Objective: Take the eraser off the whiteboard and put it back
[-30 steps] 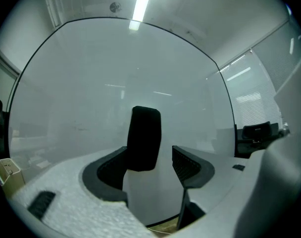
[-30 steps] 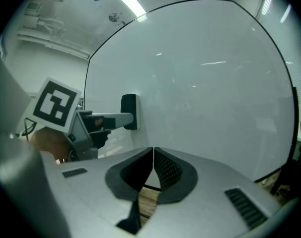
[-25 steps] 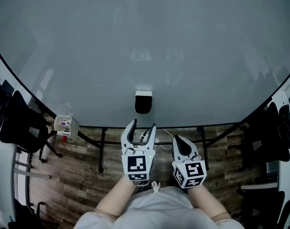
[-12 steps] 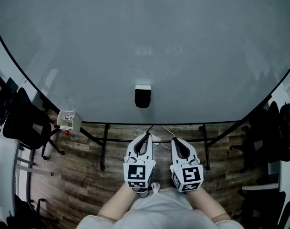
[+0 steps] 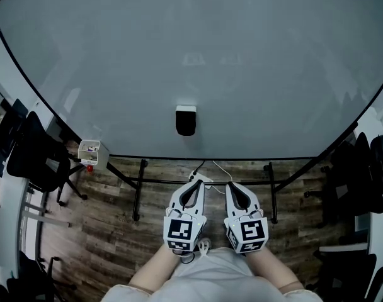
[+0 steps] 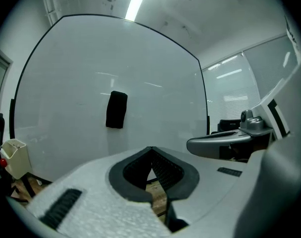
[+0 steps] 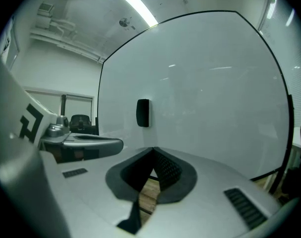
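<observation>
Jaws pressed together and empty on the left gripper (image 5: 193, 185), just closed, and the right gripper (image 5: 233, 187), both below the bottom edge of the whiteboard (image 5: 254, 61). The eraser (image 5: 186, 119) clings above them, bare board all round. At left, a white box (image 5: 91, 151) holds indistinct small items

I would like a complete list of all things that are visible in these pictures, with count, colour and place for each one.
whiteboard: one, pale grey-white, fills the upper head view
eraser: one, black with a white top, stuck low on the whiteboard's centre
small holder: one, whitish, at the whiteboard's lower left corner
stand frame: one, black, under the whiteboard
chairs: at least two, black, at the far left and far right edges
wooden floor: brown planks, below the whiteboard
left tool: one, white with marker cube, shut, empty, apart from the eraser
right tool: one, white with marker cube, shut, empty, beside the left tool
</observation>
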`<act>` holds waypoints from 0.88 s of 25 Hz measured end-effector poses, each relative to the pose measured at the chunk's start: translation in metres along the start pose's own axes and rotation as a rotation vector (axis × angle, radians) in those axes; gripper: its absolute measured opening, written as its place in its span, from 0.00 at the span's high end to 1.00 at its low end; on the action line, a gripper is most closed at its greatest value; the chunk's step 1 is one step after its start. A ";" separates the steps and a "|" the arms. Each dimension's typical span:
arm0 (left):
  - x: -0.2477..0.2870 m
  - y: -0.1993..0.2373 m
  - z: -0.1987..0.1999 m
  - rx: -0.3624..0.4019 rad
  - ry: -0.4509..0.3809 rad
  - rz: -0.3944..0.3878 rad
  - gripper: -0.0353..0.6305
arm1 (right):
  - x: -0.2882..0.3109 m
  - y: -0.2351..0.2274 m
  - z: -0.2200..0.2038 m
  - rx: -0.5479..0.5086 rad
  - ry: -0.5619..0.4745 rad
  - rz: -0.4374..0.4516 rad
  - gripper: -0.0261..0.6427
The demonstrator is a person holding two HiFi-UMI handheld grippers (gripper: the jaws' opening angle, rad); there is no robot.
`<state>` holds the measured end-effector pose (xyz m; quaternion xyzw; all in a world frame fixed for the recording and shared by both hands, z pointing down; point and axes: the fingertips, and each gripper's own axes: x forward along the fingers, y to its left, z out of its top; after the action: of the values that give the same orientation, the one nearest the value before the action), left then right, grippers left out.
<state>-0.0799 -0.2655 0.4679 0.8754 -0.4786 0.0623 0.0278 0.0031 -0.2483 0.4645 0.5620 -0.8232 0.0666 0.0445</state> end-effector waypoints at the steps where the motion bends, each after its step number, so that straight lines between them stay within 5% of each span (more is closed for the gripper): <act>1: -0.001 -0.001 0.001 0.001 -0.002 -0.002 0.92 | -0.002 0.001 0.000 -0.001 0.000 0.004 0.92; 22: -0.022 0.015 0.008 -0.013 -0.027 0.069 0.92 | -0.007 0.017 -0.005 -0.038 0.007 0.003 0.92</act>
<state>-0.1038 -0.2563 0.4566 0.8590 -0.5090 0.0485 0.0249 -0.0100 -0.2348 0.4671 0.5596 -0.8250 0.0530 0.0581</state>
